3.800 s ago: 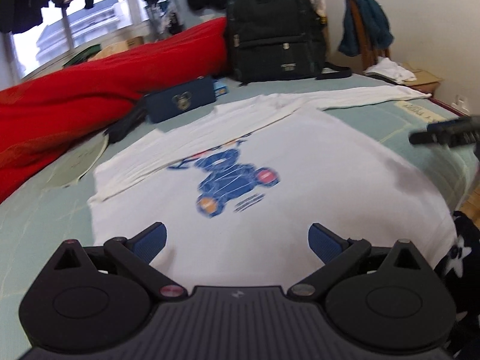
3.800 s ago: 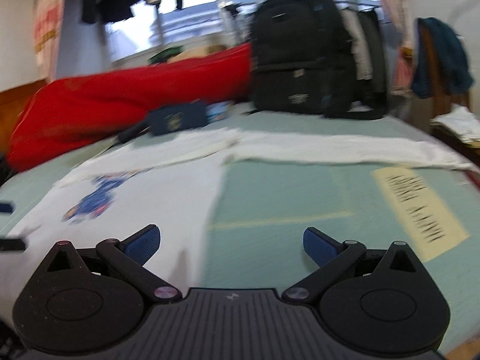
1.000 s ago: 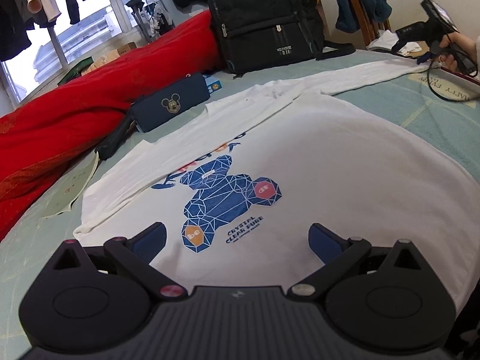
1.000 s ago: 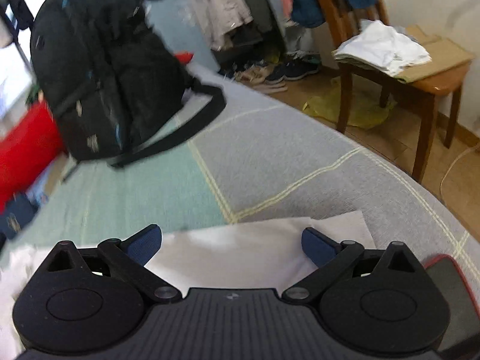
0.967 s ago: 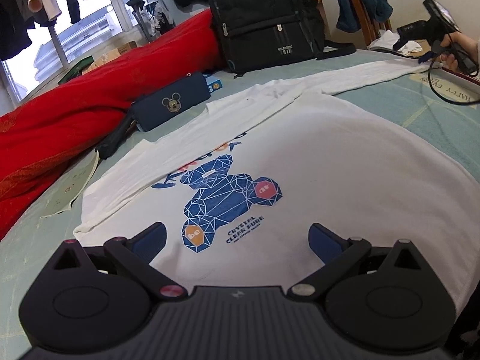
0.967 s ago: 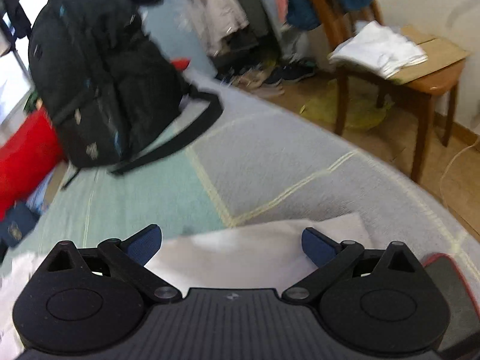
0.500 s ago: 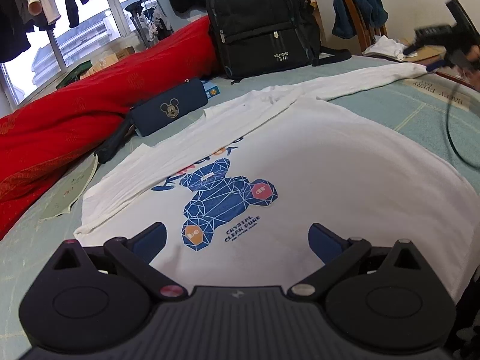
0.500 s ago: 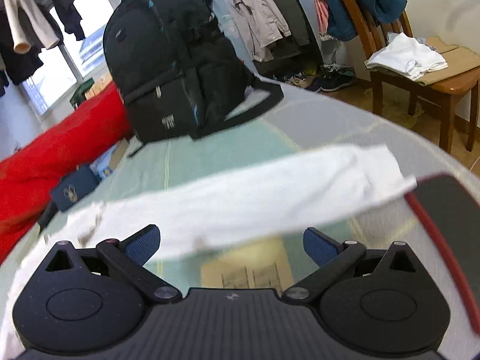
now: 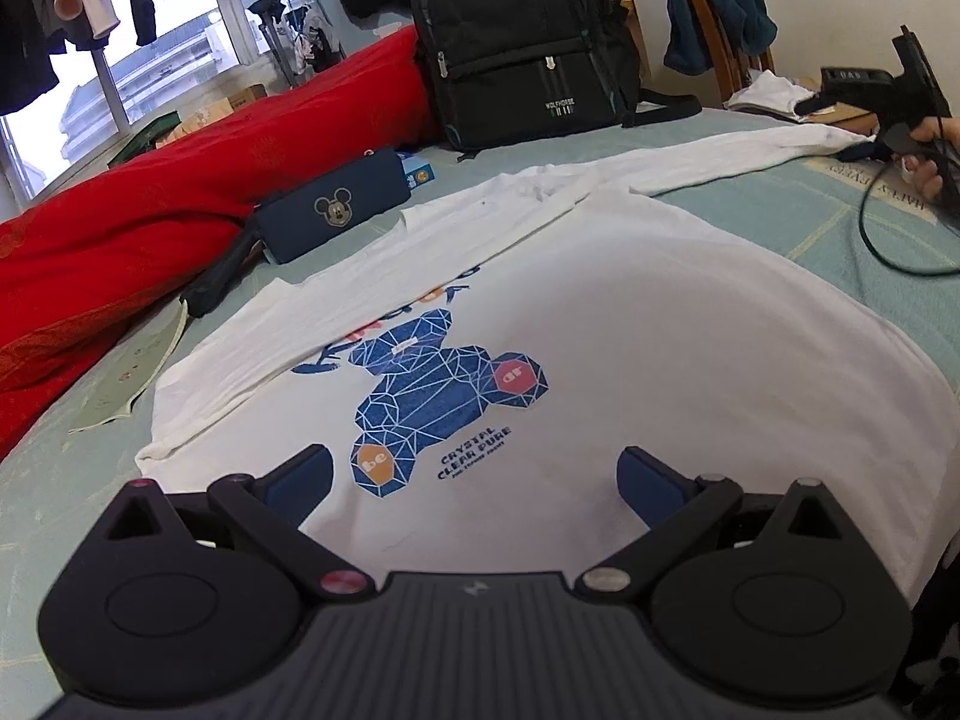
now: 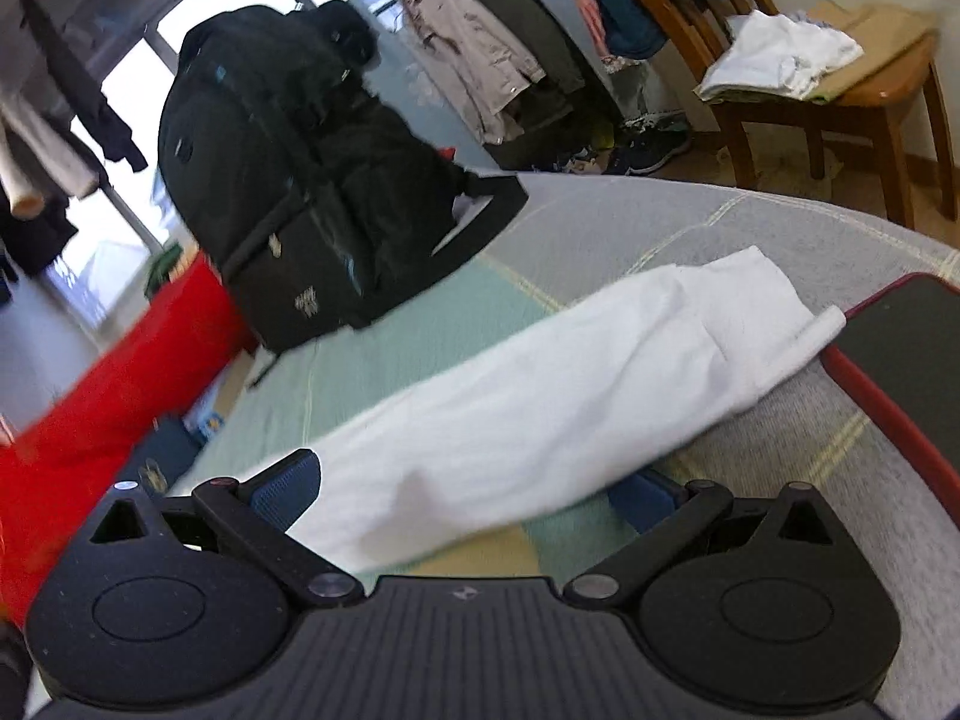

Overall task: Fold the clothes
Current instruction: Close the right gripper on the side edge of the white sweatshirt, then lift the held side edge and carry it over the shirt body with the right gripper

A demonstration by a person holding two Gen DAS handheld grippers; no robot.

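Daylight from the window falls over a pale green bed (image 9: 840,222) that serves as my work surface. Starting at the left, a red quilt (image 9: 150,210) runs along the far edge, with a dark blue pouch (image 9: 336,210) just beside it. Next comes the white long-sleeved shirt (image 9: 660,330), lying print-up and flat on the bed. One sleeve is laid across its chest above the blue bear print (image 9: 444,384); the other sleeve (image 10: 570,384) stretches straight out to the right.

My left gripper (image 9: 474,471) hovers over the shirt's near hem, jaws spread wide and holding nothing. Behind the shirt stands a black backpack (image 9: 522,42).

Further right, my right gripper (image 10: 462,492) sits low over the outstretched sleeve, jaws also spread, the cloth running between the pads but not pinched. The cuff ends just beside a red-cased phone (image 10: 900,360), and a wooden chair (image 10: 840,96) with folded clothes stands off the bed.

I judge the sleeve is the step in hand: to match the other one, it wants folding in across the chest. To do that well I should close on both layers of cloth near the cuff, lift only enough to clear the bed, carry it over in one smooth arc, and lay it flat without dragging the body askew. The phone is close enough to snag.
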